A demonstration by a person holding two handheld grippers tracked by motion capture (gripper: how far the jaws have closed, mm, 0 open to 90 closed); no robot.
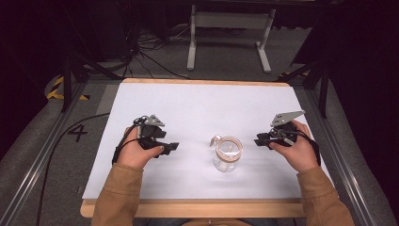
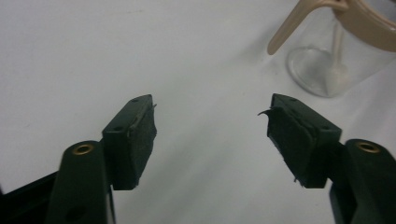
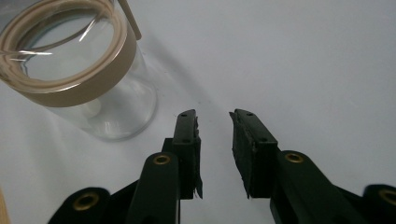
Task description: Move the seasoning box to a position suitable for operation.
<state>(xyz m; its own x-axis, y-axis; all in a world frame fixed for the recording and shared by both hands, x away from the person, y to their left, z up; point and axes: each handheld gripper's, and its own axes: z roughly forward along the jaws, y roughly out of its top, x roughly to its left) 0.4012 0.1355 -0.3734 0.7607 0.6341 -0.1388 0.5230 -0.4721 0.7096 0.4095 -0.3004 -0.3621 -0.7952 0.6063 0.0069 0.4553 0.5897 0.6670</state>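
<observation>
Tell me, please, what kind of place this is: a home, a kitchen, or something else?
Probably a lab or recording studio, not a home. A white-topped table stands inside a metal frame, cables trail over the grey floor, and the surroundings are dark. A lone glass jar sits between two hand-held grippers.

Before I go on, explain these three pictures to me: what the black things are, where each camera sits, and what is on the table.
A person sits at a white table, holding a black two-jaw tool in each hand. The high view looks down from above: left tool, right tool. The other two cameras ride on the tools, looking along their jaws. Between the tools stands a clear glass jar with a beige rim band. Both tools are open and hold nothing; the left one's jaws gape wider.
</observation>
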